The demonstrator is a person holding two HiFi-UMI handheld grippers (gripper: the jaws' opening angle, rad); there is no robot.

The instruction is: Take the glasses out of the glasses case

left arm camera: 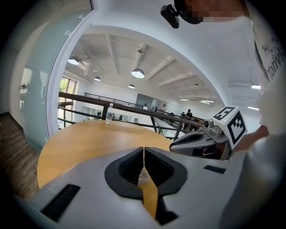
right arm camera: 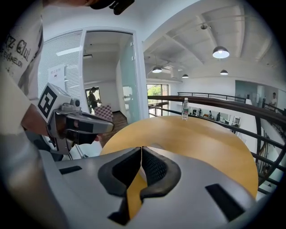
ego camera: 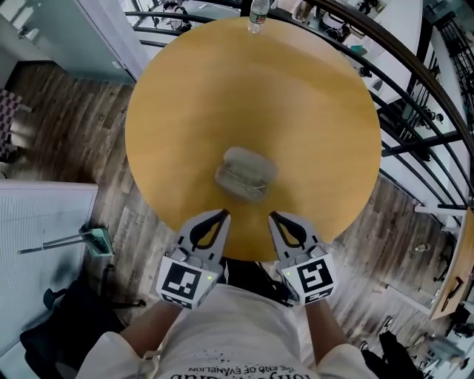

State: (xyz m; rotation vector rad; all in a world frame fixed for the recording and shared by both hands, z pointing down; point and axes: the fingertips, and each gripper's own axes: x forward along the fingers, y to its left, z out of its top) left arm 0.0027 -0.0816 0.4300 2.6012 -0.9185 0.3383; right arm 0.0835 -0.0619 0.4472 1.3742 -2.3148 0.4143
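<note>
A grey glasses case (ego camera: 246,175) lies closed on the round wooden table (ego camera: 192,96), a little nearer to me than the table's middle. The glasses are not visible. My left gripper (ego camera: 223,215) hovers at the near table edge, just short of the case and to its left, with its jaws shut and empty. My right gripper (ego camera: 272,216) is level with it, to the case's right, also shut and empty. In the left gripper view the left gripper (left arm camera: 143,150) has its jaws pressed together, with the right gripper (left arm camera: 196,139) beside it. The right gripper (right arm camera: 141,150) is likewise shut in the right gripper view, and the left gripper (right arm camera: 78,123) shows at its left.
A clear water bottle (ego camera: 258,15) stands at the table's far edge. A dark metal railing (ego camera: 415,111) curves round the far and right side. On the wood floor to the left lie a dustpan (ego camera: 96,240) and a black bag (ego camera: 63,333).
</note>
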